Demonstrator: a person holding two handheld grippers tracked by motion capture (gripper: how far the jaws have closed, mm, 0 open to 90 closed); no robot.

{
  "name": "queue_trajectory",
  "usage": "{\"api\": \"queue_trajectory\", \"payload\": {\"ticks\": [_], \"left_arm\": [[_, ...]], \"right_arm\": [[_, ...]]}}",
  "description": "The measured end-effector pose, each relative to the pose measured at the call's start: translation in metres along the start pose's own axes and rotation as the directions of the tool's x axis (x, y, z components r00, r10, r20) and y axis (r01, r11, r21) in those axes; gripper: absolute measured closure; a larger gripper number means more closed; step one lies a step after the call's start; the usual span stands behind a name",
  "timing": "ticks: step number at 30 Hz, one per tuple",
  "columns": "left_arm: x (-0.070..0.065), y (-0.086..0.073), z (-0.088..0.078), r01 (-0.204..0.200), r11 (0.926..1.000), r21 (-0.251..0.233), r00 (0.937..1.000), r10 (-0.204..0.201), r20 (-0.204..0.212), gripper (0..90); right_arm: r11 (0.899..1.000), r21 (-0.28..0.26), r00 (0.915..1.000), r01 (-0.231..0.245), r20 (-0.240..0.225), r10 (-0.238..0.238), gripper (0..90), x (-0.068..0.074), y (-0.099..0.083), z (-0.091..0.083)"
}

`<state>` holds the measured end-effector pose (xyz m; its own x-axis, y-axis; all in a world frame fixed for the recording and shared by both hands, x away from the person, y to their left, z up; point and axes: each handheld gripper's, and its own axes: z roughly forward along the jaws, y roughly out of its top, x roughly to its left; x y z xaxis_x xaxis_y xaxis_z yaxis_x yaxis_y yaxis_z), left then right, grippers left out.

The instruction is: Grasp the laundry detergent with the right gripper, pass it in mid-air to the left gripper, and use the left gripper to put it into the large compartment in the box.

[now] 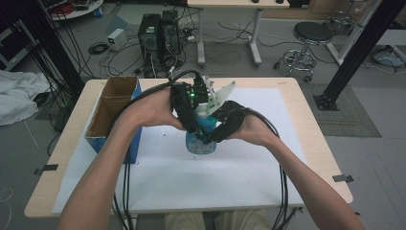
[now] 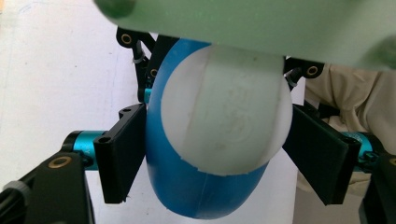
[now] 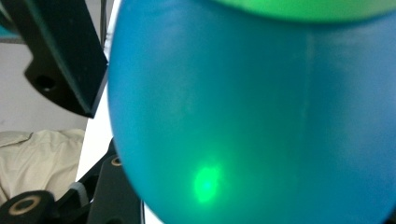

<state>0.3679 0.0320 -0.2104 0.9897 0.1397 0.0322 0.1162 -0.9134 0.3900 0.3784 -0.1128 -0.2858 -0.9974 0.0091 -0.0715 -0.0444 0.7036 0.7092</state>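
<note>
- Step in hand, as I judge it: working the white cap of a blue bottle (image 1: 200, 143) standing on the white table sheet (image 1: 230, 177). Best keep the body steady and upright.
- Right gripper (image 1: 218, 132) clamps the bottle's body.
- Left gripper (image 1: 191, 108) reaches over from above, jaws flanking the cap (image 2: 227, 121); contact is unclear.

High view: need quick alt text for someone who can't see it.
Both grippers, left gripper and right gripper, meet on a blue spray bottle standing at the centre of a white-topped table. An open cardboard box stands at the table's left edge.
</note>
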Motion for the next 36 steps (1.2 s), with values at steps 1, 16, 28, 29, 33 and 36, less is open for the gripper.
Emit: {"api": "queue_trajectory", "payload": {"ticks": [1,16,28,29,33,36], "left_arm": [[-0.0004,0.0000,0.0005,0.001,1.0000,0.002,1.0000,-0.001,0.002,23.9],[0.0006,0.0019,0.0059,-0.006,0.9999,0.008,1.0000,0.006,-0.005,30.9],[0.0006,0.0017,0.0062,-0.011,0.9999,0.009,0.9999,0.011,-0.008,34.2],[0.0004,0.0016,0.0061,-0.009,0.9999,0.008,0.9999,0.009,-0.008,34.3],[0.0002,0.0012,0.0061,-0.009,0.9999,0.010,0.9999,0.009,-0.012,35.2],[0.0004,0.0013,0.0062,-0.011,0.9998,0.014,0.9999,0.012,-0.010,35.3]], "right_arm": [[1.000,-0.001,1.0000,0.006,0.001,-0.006,46.9,-0.0004,-0.0004,0.0002],[1.000,0.002,1.0000,-0.005,-0.002,0.005,46.8,-0.0001,-0.0043,0.0016],[1.000,0.003,0.9999,-0.008,-0.007,0.008,46.7,0.0009,-0.0038,0.0010],[1.000,0.001,1.0000,-0.006,-0.008,0.006,46.7,0.0009,-0.0038,0.0014],[1.000,0.000,0.9999,-0.007,-0.009,0.007,46.7,0.0014,-0.0036,0.0019],[1.000,0.001,0.9999,-0.009,-0.009,0.010,46.7,0.0015,-0.0038,0.0025]]}}
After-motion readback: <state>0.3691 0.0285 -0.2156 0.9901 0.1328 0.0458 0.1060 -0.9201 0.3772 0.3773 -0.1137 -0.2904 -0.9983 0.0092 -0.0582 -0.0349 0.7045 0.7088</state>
